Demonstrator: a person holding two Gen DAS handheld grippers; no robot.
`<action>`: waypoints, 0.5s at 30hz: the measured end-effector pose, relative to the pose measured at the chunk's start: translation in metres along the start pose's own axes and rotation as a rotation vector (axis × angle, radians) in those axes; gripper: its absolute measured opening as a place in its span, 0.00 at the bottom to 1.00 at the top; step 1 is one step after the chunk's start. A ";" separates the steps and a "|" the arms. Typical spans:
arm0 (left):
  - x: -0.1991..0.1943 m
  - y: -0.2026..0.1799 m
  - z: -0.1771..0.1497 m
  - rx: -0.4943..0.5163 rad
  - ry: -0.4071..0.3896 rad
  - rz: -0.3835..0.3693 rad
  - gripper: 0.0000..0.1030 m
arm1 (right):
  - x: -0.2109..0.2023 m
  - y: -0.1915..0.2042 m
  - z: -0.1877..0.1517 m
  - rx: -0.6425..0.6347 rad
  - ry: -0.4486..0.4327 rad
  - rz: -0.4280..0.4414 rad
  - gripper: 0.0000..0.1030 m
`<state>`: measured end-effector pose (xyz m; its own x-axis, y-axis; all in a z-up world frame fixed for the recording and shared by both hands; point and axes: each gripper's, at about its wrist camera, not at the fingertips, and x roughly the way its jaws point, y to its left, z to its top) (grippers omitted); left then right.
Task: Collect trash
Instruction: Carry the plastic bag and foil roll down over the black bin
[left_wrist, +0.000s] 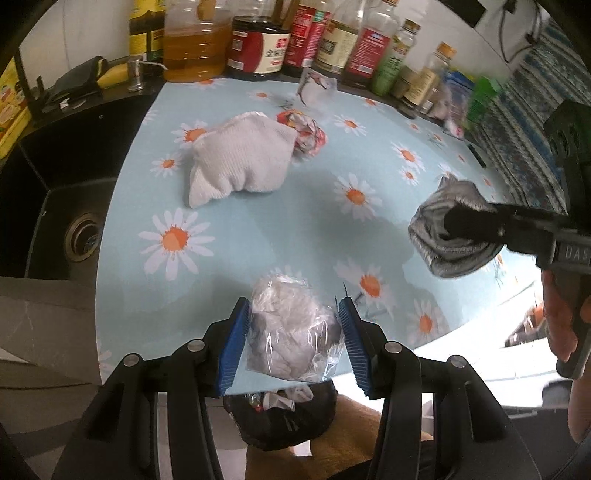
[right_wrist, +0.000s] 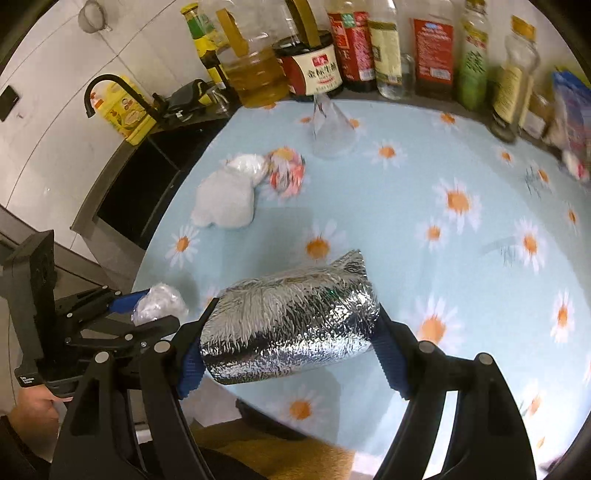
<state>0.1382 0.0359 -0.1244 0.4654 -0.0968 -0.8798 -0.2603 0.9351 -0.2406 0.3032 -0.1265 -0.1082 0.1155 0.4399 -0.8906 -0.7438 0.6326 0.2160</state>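
The black sink (left_wrist: 70, 206) sits at the left edge of the daisy tablecloth (left_wrist: 258, 229). On the cloth beside the sink lies a white cloth bundle (left_wrist: 236, 158), and a crumpled red-and-white wrapper (left_wrist: 308, 134) touches its right side. Behind them, along the far edge of the cloth, stands a row of sauce and oil bottles (left_wrist: 258, 44), with a clear plastic bag (left_wrist: 317, 88) just in front of them.

At the near edge of the cloth, the left gripper (left_wrist: 293, 338) is clamped on a crumpled clear plastic bag (left_wrist: 291, 328), one blue pad on each side. A black trash bag (left_wrist: 284, 417) shows below it, past the cloth's edge.

Farther right, the right gripper (right_wrist: 291, 347) is squeezed on a shiny silver foil pouch (right_wrist: 291, 325), held above the cloth.
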 end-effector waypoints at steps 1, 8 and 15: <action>-0.001 0.000 -0.003 0.010 0.002 -0.008 0.46 | -0.001 0.003 -0.006 0.009 -0.001 -0.004 0.74; -0.010 0.003 -0.027 0.061 0.008 -0.051 0.46 | -0.008 0.028 -0.048 0.061 -0.012 -0.019 0.74; -0.016 0.007 -0.051 0.098 0.033 -0.076 0.46 | 0.000 0.048 -0.077 0.097 0.007 -0.006 0.74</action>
<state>0.0860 0.0264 -0.1331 0.4526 -0.1783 -0.8737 -0.1411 0.9532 -0.2675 0.2170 -0.1453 -0.1288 0.1153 0.4315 -0.8947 -0.6760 0.6941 0.2477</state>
